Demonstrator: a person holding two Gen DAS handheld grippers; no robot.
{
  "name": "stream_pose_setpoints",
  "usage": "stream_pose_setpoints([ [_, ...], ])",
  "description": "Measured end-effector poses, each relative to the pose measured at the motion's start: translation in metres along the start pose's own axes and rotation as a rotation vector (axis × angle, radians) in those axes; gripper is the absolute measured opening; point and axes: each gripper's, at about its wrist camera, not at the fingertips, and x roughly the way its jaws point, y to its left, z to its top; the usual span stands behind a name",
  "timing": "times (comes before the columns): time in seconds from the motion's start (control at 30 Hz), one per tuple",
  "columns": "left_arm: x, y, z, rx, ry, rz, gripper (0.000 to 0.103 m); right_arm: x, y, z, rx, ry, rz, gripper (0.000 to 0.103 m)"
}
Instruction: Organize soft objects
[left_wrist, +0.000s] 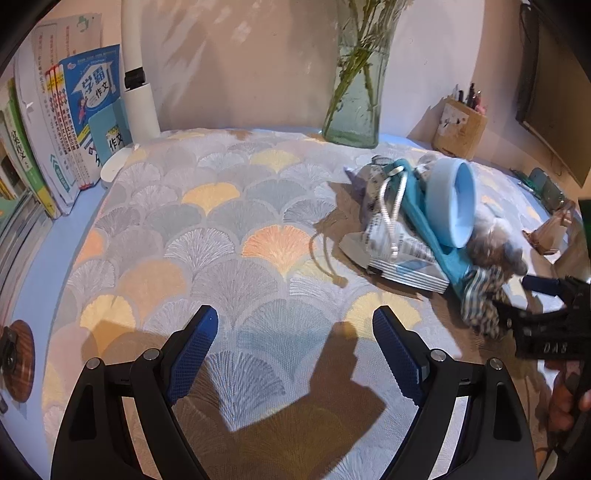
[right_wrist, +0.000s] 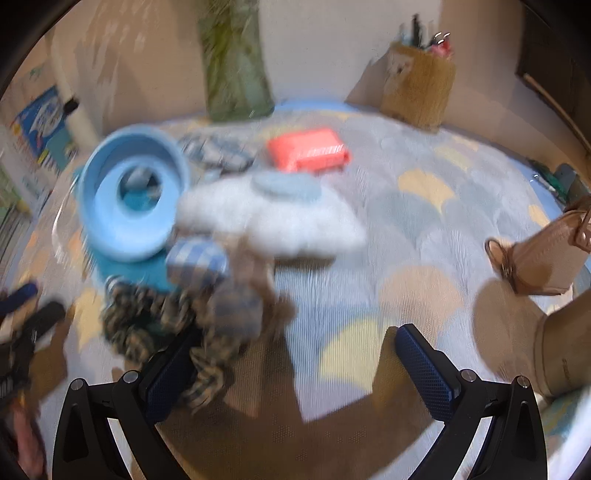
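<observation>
- Left gripper (left_wrist: 295, 332) hovered low over the fan-patterned cloth (left_wrist: 229, 236), fingers spread wide, nothing between them. It looked parked out of the way, leaving the pile to the other hand.
- Right gripper (right_wrist: 295, 365) also stood spread and empty; its view was motion-blurred. Its left finger (right_wrist: 173, 373) sat just beside, perhaps touching, the checked fabric (right_wrist: 144, 325) at the near edge of the pile. I judged it was lining up to pinch that piece first, being the nearest loose end.
- The soft things lay heaped right of centre: checked fabric nearest, a fluffy grey-white plush (right_wrist: 273, 221) above it, a teal cloth (left_wrist: 424, 221) beneath, a printed drawstring bag (left_wrist: 384, 221) on the far-left side.
- A pale blue ring-shaped object (left_wrist: 452, 203) leaned tilted on the heap; hard or soft, I could not tell.
- An orange case (right_wrist: 308, 149) lay beyond the pile, apart from it.
- Far edge: glass vase (left_wrist: 354, 99) with stems, pen holder (left_wrist: 460, 129); books (left_wrist: 66, 122) stood far left.
- A tan bag (right_wrist: 543, 254) sat at the right edge.
</observation>
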Motion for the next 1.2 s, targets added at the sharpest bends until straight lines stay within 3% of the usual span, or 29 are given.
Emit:
stream_pose_setpoints([
  [0.3,-0.049,-0.031,0.014,0.072,-0.086,-0.187,0.084,-0.037,-0.012,-0.051,-0.072,0.024,0.069,0.103],
  [0.33,-0.051,-0.034,0.017,0.077,-0.089,-0.202,0.084,-0.043,-0.014,-0.054,-0.065,0.005,0.072,0.103],
  [0.47,-0.053,-0.045,0.026,0.111,-0.102,-0.209,0.084,-0.088,-0.028,-0.058,-0.017,-0.202,0.077,0.091],
  [0.53,-0.051,-0.051,0.029,0.123,-0.096,-0.233,0.084,-0.104,-0.029,-0.058,-0.029,-0.25,0.09,0.091],
  [0.7,-0.033,-0.068,0.048,0.118,-0.05,-0.314,0.084,-0.086,-0.006,-0.064,-0.079,-0.126,0.226,0.091],
  [0.77,-0.022,-0.077,0.056,0.119,-0.03,-0.332,0.084,-0.072,0.005,-0.07,-0.084,-0.086,0.233,0.091],
  [0.9,-0.002,-0.099,0.064,0.198,-0.024,-0.27,0.084,-0.053,0.017,-0.065,-0.072,-0.041,0.238,0.091],
  [0.97,0.01,-0.109,0.064,0.261,-0.022,-0.213,0.084,-0.051,0.016,-0.063,-0.067,-0.043,0.246,0.091],
  [1.07,0.024,-0.116,0.062,0.324,-0.004,-0.191,0.08,-0.049,0.017,-0.062,-0.068,-0.05,0.246,0.091],
  [1.2,0.029,-0.123,0.054,0.419,-0.028,-0.113,0.075,-0.046,0.03,-0.063,-0.119,-0.068,0.192,0.09],
])
